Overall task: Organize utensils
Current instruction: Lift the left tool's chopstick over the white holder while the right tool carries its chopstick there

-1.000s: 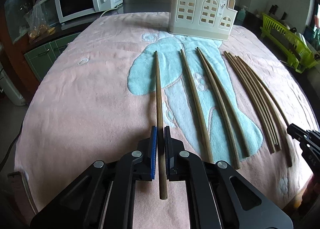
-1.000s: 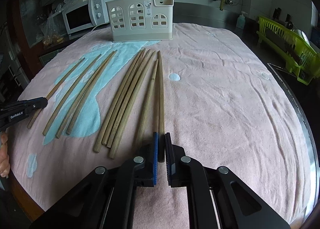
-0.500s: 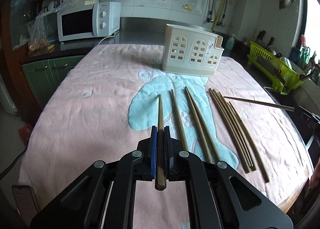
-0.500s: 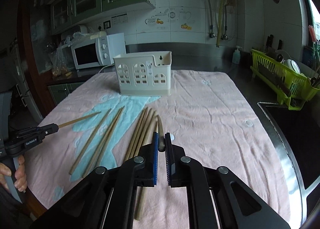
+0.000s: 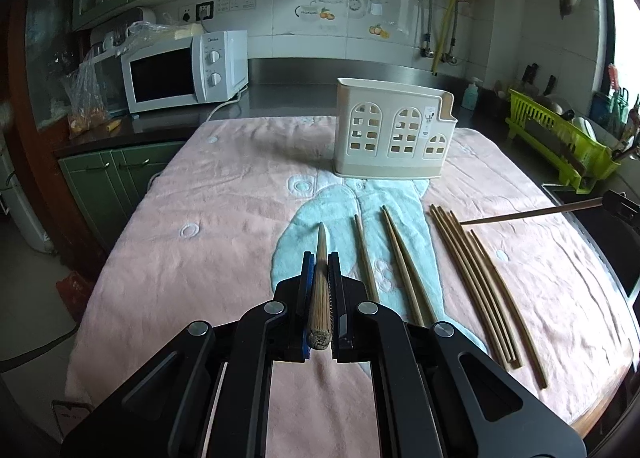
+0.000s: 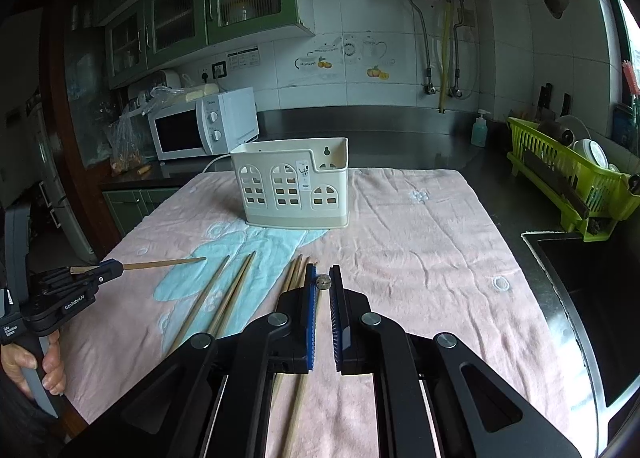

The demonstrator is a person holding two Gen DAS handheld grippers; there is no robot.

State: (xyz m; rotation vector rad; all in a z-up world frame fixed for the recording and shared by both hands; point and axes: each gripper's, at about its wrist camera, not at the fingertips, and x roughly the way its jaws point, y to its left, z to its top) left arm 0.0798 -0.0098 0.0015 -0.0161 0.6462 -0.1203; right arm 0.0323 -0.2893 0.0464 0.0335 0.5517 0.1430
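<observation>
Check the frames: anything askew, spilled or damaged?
Nothing stands out. Loose chopsticks lie in tidy rows on the towel, the holder stands upright, and left gripper and right gripper each clamp one chopstick.

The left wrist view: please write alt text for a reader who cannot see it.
The left gripper holds one chopstick between its fingers, above a pink towel. More chopsticks lie on the towel to the right, and a cream utensil holder stands farther back.
</observation>
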